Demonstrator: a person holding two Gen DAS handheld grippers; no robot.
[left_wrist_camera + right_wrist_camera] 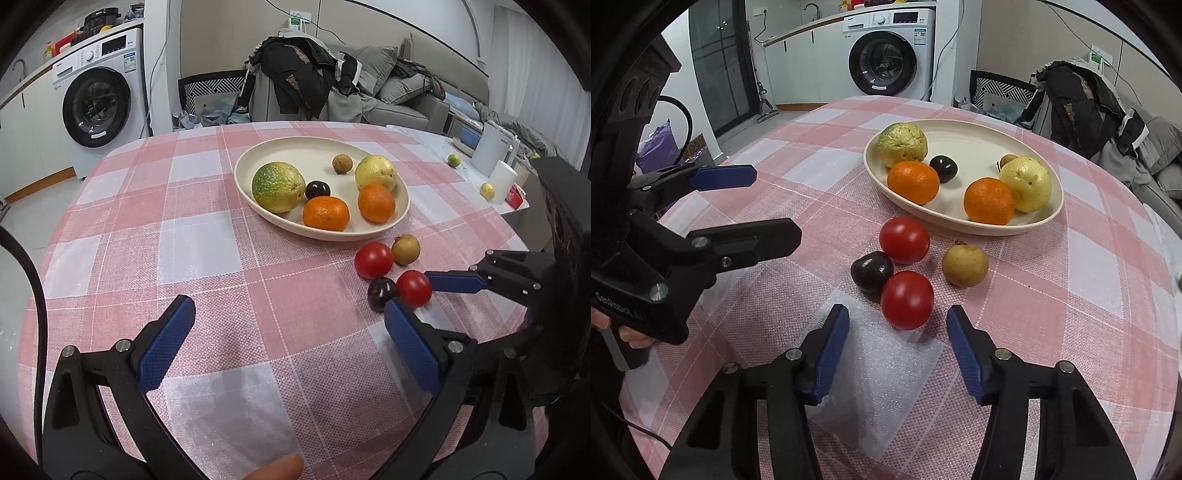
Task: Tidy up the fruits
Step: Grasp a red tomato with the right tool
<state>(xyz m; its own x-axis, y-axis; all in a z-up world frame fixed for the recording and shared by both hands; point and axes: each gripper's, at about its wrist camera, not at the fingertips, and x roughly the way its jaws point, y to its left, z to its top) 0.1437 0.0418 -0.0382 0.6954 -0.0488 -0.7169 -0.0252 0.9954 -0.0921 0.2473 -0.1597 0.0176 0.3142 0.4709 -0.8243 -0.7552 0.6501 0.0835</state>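
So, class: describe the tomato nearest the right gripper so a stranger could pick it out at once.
Find the cream plate on the checked tablecloth; four loose fruits lie just before it. The tomato sits nearest the right gripper, touching a dark plum. The other tomato lies closer to the plate.

Even, fairly bright indoor light falls from overhead, leaving soft, short shadows under the fruit and a faint sheen on the tomatoes (907, 300). Both fisheye views bend strongly and darken at the rims; focus stays sharp.
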